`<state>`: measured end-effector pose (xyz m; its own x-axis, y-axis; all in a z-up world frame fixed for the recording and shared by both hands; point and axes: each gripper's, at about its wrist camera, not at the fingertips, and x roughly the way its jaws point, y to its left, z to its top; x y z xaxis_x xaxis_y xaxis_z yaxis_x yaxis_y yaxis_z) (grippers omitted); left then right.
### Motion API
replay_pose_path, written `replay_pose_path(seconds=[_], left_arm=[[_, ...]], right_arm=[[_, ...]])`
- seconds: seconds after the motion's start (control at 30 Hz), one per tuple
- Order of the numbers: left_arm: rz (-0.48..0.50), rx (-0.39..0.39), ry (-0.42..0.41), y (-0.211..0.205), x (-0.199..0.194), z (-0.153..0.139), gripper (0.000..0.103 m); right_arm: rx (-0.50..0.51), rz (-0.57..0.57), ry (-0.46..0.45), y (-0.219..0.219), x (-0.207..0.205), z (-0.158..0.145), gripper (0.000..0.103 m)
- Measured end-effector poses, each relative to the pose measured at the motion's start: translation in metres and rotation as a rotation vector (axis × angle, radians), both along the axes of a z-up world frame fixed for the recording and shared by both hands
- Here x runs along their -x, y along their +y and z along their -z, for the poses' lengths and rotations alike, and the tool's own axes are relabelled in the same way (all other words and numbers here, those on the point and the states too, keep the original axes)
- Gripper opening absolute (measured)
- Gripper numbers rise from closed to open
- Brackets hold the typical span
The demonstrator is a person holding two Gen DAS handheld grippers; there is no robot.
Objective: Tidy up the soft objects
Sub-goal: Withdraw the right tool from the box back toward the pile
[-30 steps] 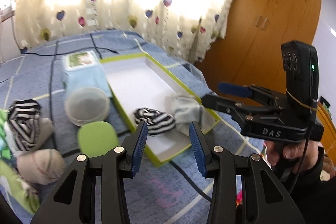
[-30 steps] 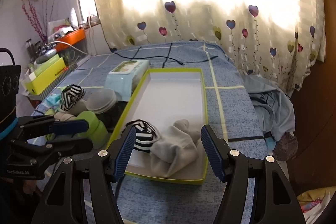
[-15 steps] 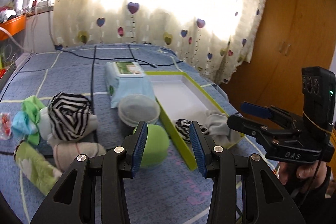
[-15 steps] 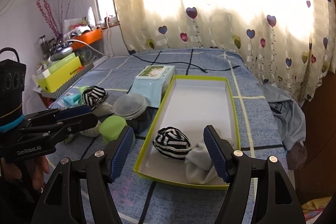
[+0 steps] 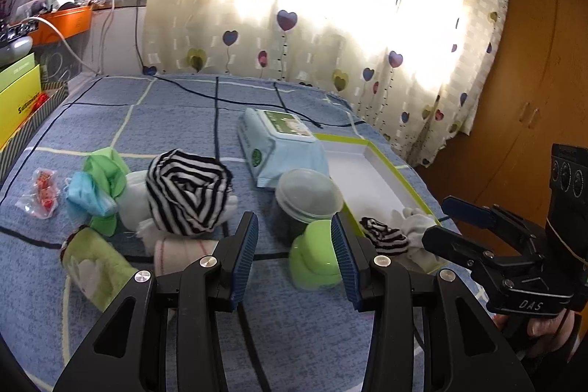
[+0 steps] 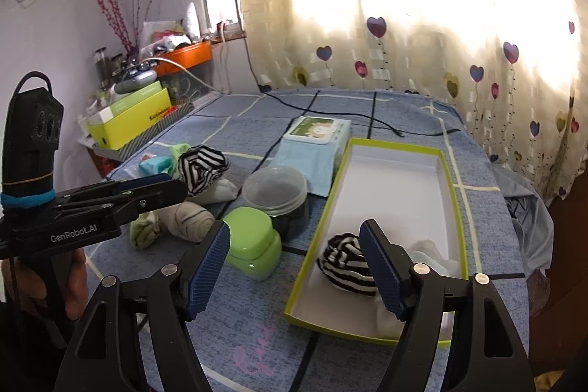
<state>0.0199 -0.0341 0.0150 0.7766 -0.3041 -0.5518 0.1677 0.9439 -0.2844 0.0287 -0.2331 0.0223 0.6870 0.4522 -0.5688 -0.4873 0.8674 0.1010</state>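
A white box with a lime rim point(image 6: 400, 171) lies on the blue bedspread and holds a striped sock ball point(image 6: 345, 263) and a white sock point(image 6: 433, 256). Left of the box is a pile of soft things: a larger striped bundle point(image 5: 187, 193), a beige rolled sock point(image 5: 183, 250), a green towel roll point(image 5: 95, 267) and blue-green cloths point(image 5: 92, 193). My left gripper point(image 5: 293, 219) hovers open near the pile with nothing between its fingers. My right gripper point(image 6: 294, 225) hangs near the box's front end; its jaws are opening and nothing is between them.
Between the pile and the box stand a wet-wipes pack point(image 5: 279, 142), a clear lidded tub point(image 5: 307, 197) and a lime jar point(image 5: 316, 256). A snack packet point(image 5: 40, 193) lies far left. A black cable point(image 5: 217, 105) crosses the bed. A wooden wardrobe point(image 5: 533, 98) stands right.
The left gripper has swung left, from facing the box to facing the sock pile. The right gripper has drawn back from the socks in the box and its jaws have widened.
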Motion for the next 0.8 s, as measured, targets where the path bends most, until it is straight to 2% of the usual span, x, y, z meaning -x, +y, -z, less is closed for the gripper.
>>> replay_pose_path(seconds=[0.8], left_arm=[[-0.226,0.031,0.061,0.089,0.011,0.024,0.043]], right_arm=[[0.03,-0.161,0.018,0.076,-0.009,0.004,0.073]])
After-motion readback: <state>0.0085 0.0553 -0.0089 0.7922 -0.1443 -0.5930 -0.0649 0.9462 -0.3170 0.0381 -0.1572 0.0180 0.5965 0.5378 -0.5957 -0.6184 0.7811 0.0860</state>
